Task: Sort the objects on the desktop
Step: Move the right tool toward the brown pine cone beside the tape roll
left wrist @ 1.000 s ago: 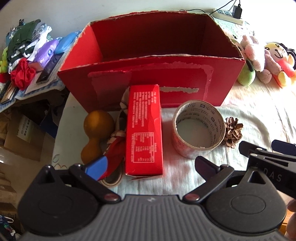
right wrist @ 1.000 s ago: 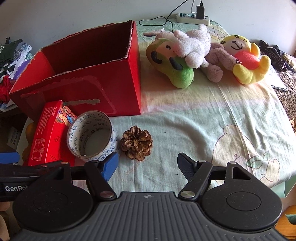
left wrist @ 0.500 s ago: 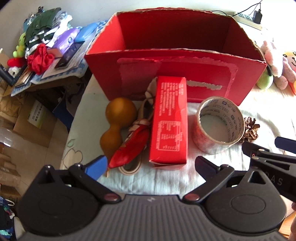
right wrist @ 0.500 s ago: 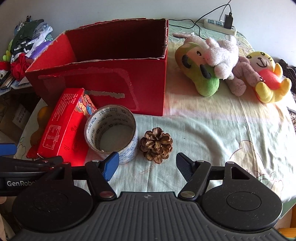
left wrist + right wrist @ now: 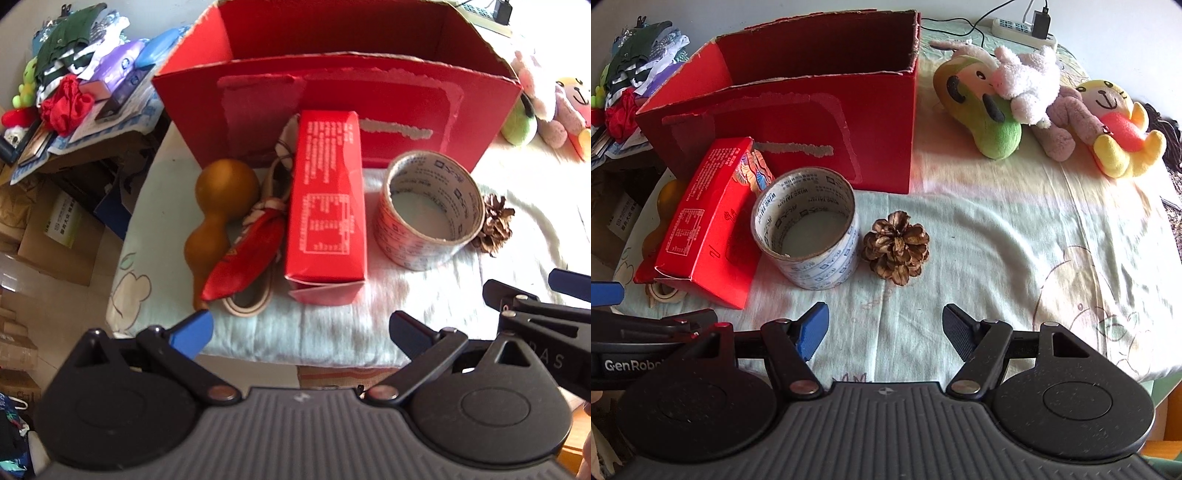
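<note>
A large open red cardboard box [image 5: 332, 103] [image 5: 798, 110] stands on the cloth-covered table. In front of it lie a brown gourd [image 5: 221, 206], a red cloth pouch with a strap [image 5: 251, 251], a long red carton [image 5: 327, 199] [image 5: 705, 218], a roll of printed tape [image 5: 430, 206] [image 5: 809, 229] and a pine cone [image 5: 495, 225] [image 5: 895, 251]. My left gripper [image 5: 301, 330] hangs open just before the table's near edge, facing the carton. My right gripper [image 5: 884, 328] is open, low over the cloth, just short of the pine cone. Both hold nothing.
Several plush toys [image 5: 1034, 110] lie to the right of the box, with a power strip [image 5: 1019, 27] behind them. A heap of clothes and small items [image 5: 81, 85] covers a side surface on the left, above cardboard boxes [image 5: 55, 236] on the floor.
The left gripper has drawn back and leftwards, so the gourd and table edge show fully. The right gripper has swung left, bringing the pine cone to the middle. Both stay open.
</note>
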A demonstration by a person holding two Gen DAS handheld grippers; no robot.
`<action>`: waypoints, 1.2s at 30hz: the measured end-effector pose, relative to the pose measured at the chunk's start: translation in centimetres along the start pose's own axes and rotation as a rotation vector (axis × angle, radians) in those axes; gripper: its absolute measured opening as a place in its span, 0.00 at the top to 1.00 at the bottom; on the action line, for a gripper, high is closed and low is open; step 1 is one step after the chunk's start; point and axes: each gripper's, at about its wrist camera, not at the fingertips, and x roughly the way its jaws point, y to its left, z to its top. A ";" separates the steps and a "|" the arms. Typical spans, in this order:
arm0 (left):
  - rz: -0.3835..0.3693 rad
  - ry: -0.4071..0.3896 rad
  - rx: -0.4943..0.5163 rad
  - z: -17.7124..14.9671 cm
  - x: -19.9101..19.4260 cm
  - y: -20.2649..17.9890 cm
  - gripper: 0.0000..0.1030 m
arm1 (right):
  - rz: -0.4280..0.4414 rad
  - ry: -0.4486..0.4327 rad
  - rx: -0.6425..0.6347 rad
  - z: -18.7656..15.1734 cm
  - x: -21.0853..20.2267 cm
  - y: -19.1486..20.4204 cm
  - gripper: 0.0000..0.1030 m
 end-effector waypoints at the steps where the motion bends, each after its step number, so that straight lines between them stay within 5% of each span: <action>1: -0.005 0.003 0.005 0.0 0.1 -0.2 0.02 | -0.005 0.002 0.006 -0.2 0.0 -0.2 0.31; 22: -0.062 -0.005 0.060 0.4 0.2 -5.1 0.01 | 0.020 -0.015 0.099 0.5 0.5 -5.9 0.31; 29: -0.106 -0.065 0.060 0.6 -0.5 -7.8 0.01 | 0.094 -0.058 0.117 2.5 0.8 -8.2 0.31; 36: -0.185 -0.066 0.048 0.5 0.8 -10.3 0.02 | 0.292 -0.032 0.111 4.5 2.6 -9.9 0.36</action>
